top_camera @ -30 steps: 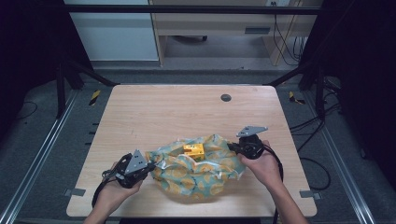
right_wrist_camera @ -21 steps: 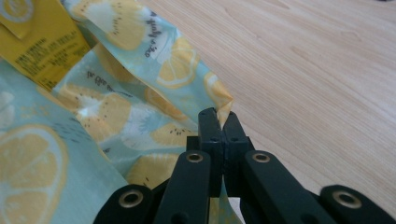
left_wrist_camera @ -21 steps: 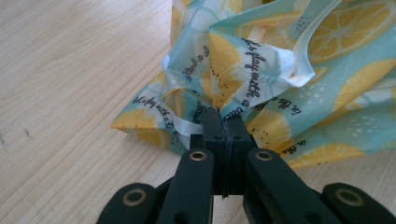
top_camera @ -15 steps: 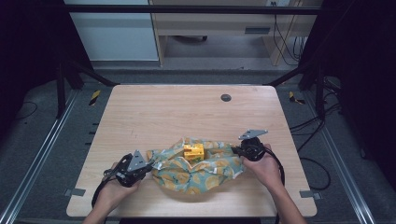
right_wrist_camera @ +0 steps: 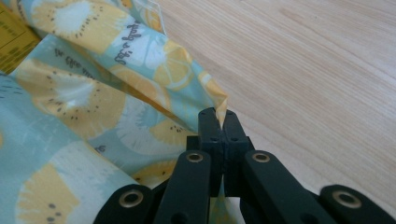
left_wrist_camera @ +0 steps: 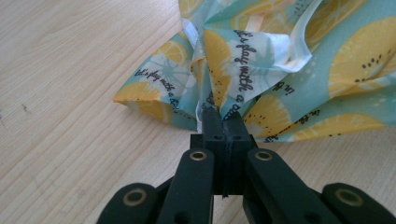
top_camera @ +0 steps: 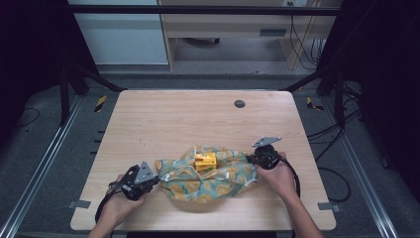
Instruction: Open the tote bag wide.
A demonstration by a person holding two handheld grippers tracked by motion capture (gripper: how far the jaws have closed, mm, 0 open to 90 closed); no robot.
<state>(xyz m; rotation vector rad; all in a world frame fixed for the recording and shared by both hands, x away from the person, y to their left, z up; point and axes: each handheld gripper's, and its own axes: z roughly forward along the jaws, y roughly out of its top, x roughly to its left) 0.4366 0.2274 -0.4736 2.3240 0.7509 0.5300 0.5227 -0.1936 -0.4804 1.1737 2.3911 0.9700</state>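
Note:
A light-blue cloth printed with lemon slices (top_camera: 208,176) lies bunched near the front edge of the wooden table (top_camera: 198,124). A small yellow box (top_camera: 205,161) sits on its middle. My left gripper (top_camera: 152,179) is shut on the cloth's left end; in the left gripper view the jaws pinch a fold of the cloth (left_wrist_camera: 243,70) at the gripper (left_wrist_camera: 223,122). My right gripper (top_camera: 253,159) is shut on the right end, and the right gripper view shows the cloth's corner (right_wrist_camera: 140,84) clamped at the gripper (right_wrist_camera: 220,122). A corner of the yellow box (right_wrist_camera: 11,39) shows at far left.
A small dark round hole (top_camera: 239,103) marks the far side of the table. Bare wood stretches behind the cloth. Black frame bars (top_camera: 74,74) stand at both sides, and cables (top_camera: 327,134) trail on the floor to the right.
Both grippers have drawn a little farther apart and toward the front edge, and the cloth has been stretched wider and flatter with the yellow box still on it.

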